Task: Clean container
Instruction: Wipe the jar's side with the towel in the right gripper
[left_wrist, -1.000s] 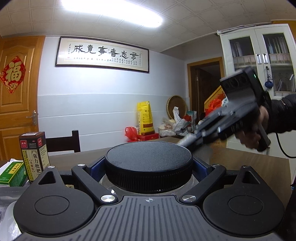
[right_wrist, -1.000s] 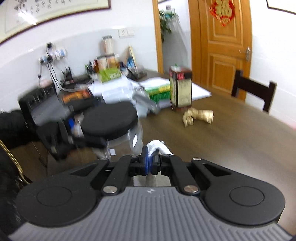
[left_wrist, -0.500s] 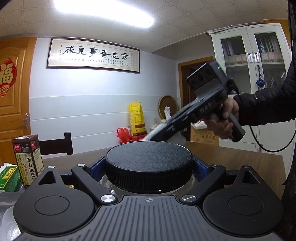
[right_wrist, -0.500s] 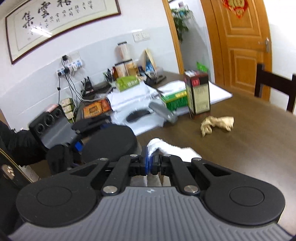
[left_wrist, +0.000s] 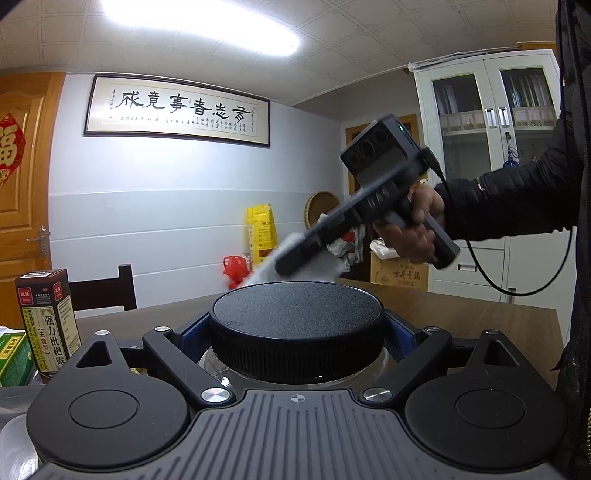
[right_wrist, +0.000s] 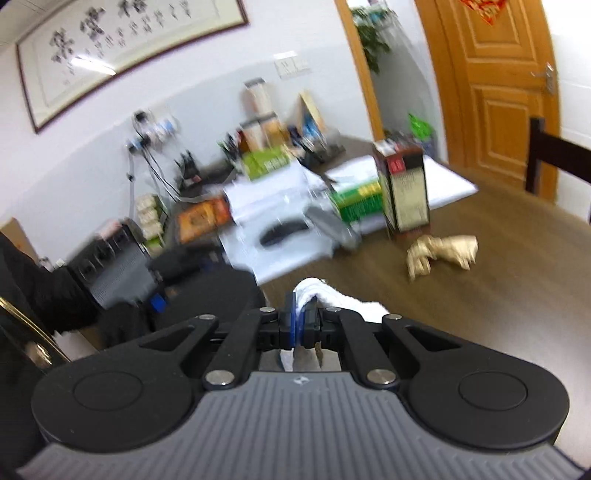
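The left gripper (left_wrist: 297, 332) is clamping a clear container (left_wrist: 295, 363) by its sides, its blue-padded fingers (left_wrist: 190, 338) pressing in just below the black ribbed lid (left_wrist: 295, 325). The container is sitting upright between the jaws, close to the camera, its lid still on and its glass body showing only as a narrow band beneath the lid.

The right gripper (right_wrist: 299, 325) is closed tight on a white cloth (right_wrist: 332, 299), which is bulging out ahead of the pinched blue pads and folding back to the right. In the left wrist view that same gripper is angling down from the upper right, gripped by a hand (left_wrist: 417, 225) in a dark sleeve (left_wrist: 517, 199), and the cloth is hanging just above the far edge of the lid; whether it is touching the lid cannot be told.

Beyond, a brown wooden table (right_wrist: 480, 314) is spreading out. A crumpled piece of tan paper (right_wrist: 439, 251) is lying on it, near a tall dark medicine box (right_wrist: 404, 192) standing upright beside a green box (right_wrist: 356, 203). The right wrist view is blurring with motion, so the clutter along the far wall is hard to read. A framed calligraphy scroll (left_wrist: 177, 110) is hanging on the white wall behind the table.
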